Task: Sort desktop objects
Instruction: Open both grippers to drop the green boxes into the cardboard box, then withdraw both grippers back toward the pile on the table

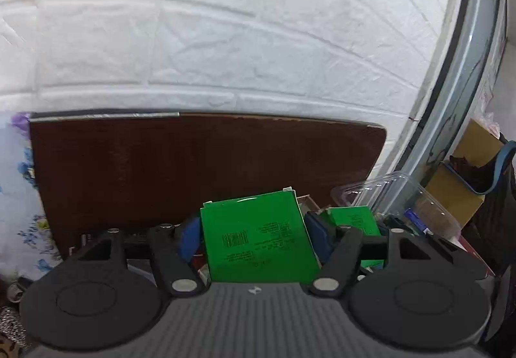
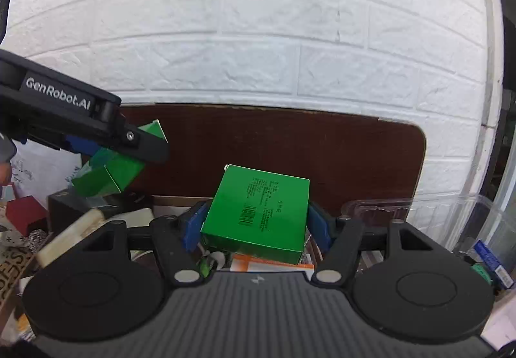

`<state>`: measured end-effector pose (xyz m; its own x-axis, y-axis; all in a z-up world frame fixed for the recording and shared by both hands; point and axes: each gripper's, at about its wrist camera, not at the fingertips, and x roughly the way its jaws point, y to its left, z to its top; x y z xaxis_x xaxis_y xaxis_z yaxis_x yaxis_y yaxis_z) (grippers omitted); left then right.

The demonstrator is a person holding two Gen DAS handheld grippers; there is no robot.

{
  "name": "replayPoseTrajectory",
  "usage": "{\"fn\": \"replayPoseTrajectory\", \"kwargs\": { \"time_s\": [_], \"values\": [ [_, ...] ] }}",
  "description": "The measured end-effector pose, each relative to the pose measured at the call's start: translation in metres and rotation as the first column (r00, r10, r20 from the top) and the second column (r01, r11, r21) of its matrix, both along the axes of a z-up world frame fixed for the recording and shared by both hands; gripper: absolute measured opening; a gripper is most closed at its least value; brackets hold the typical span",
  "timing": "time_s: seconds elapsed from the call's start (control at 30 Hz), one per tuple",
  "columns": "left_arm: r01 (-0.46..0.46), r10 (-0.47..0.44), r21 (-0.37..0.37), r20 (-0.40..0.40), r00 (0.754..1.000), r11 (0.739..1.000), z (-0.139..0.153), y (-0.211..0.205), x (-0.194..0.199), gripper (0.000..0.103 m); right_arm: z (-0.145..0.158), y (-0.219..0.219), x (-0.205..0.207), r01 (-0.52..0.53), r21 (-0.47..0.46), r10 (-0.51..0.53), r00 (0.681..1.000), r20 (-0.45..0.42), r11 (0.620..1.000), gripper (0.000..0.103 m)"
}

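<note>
My left gripper (image 1: 254, 237) is shut on a green box (image 1: 258, 235) with a barcode, held between its blue pads above the desk. A second green box (image 1: 354, 221) shows to its right. In the right wrist view my right gripper (image 2: 254, 225) is shut on that second green box (image 2: 258, 213), also lifted. The left gripper (image 2: 122, 145) shows at the left of that view, clamping its green box (image 2: 109, 174).
A dark brown board (image 2: 322, 151) leans against the white brick wall (image 2: 258, 35). A clear plastic container (image 1: 400, 196) stands at the right. Below lie an orange-and-white packet (image 2: 274, 263), a black box (image 2: 64, 206), a red box (image 2: 22, 216) and other clutter.
</note>
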<state>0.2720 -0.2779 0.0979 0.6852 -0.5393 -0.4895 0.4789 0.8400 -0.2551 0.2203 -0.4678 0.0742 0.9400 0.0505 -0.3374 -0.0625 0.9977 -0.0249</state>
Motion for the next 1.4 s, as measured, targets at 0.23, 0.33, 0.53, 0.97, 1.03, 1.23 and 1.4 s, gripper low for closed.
{"fn": "replayPoseTrajectory", "kwargs": {
  "time_s": [0.23, 0.33, 0.53, 0.97, 1.03, 1.23, 1.4],
  "values": [
    [0.056, -0.061, -0.099, -0.047, 0.997, 0.994, -0.009, 0.018, -0.009, 0.096, -0.009, 0.004, -0.003, -0.019, -0.018, 0.019, 0.999, -0.043, 1.0, 0.091],
    [0.067, -0.068, -0.078, -0.006, 0.998, 0.995, -0.006, 0.022, -0.026, 0.097, -0.005, 0.009, -0.018, -0.015, -0.026, 0.015, 1.0, -0.02, 1.0, 0.092],
    [0.093, -0.093, -0.078, 0.007, 0.996, 0.993, -0.008, 0.038, -0.065, 0.097, 0.005, 0.03, -0.057, -0.005, -0.062, 0.006, 1.0, 0.005, 0.998, 0.099],
    [-0.05, 0.05, 0.108, 0.002, 0.999, 0.993, -0.044, 0.08, -0.167, 0.098, -0.005, 0.11, -0.161, -0.127, -0.126, 0.125, 0.992, -0.026, 0.984, 0.099],
    [-0.082, 0.081, 0.141, 0.007, 0.997, 0.987, -0.051, 0.087, -0.179, 0.098, -0.013, 0.124, -0.175, -0.137, -0.147, 0.133, 0.99, -0.036, 0.98, 0.099],
    [-0.125, 0.133, 0.149, -0.042, 0.99, 0.981, -0.074, 0.108, -0.201, 0.098, -0.029, 0.155, -0.207, -0.186, -0.117, 0.18, 0.982, -0.063, 0.975, 0.099],
    [-0.171, 0.182, 0.134, -0.073, 0.981, 0.976, -0.091, 0.133, -0.221, 0.098, -0.042, 0.178, -0.219, -0.215, -0.091, 0.206, 0.973, -0.103, 0.972, 0.099]
  ]
}}
